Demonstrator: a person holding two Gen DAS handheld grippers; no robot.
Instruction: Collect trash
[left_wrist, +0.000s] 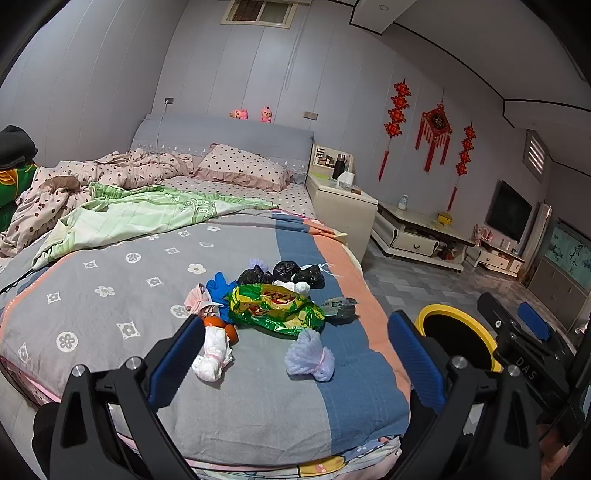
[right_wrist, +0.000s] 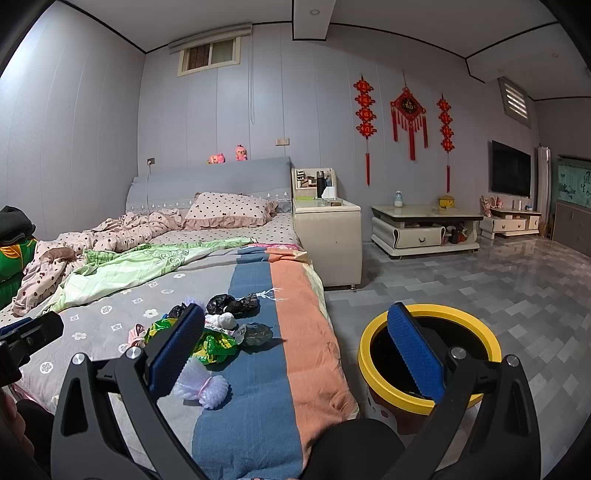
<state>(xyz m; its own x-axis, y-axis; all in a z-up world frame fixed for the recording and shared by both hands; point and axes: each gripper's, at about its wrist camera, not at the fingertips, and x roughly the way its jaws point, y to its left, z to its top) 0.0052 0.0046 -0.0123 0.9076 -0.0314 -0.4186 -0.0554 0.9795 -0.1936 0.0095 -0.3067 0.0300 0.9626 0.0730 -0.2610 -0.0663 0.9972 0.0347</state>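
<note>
At the foot of the bed, both grippers are hanging spread wide with nothing between the pads: the left gripper (left_wrist: 295, 354) is hovering over the near end of the trash pile, and the right gripper (right_wrist: 299, 354) is waiting beside it, its right pad showing in front of the yellow-rimmed bin (right_wrist: 373, 354), which is standing on the floor just beside the bed's corner.

Nearest to the left gripper, a lavender plastic bundle (left_wrist: 310, 356) and a white tied bundle (left_wrist: 212, 356) are lying on the grey and blue bedspread (left_wrist: 110, 295), apart from each other. The step in hand looks to be the first pick, and either of these two seems the sensible start. To do it well, I would be lowering the pads on either side of one bundle, closing across its tied waist where the plastic is gathered, and lifting straight up so the soft cover is not being pinched along with it.

Just beyond, a green foil wrapper (left_wrist: 275, 306) is sprawling across the middle, with something orange (left_wrist: 216, 323), a blue glove (left_wrist: 218, 288) and a pink scrap (left_wrist: 197, 299) on its left and a grey crumpled piece (left_wrist: 340, 308) on its right. Farthest back, black bags (left_wrist: 284, 273) are sitting in a cluster.
</note>
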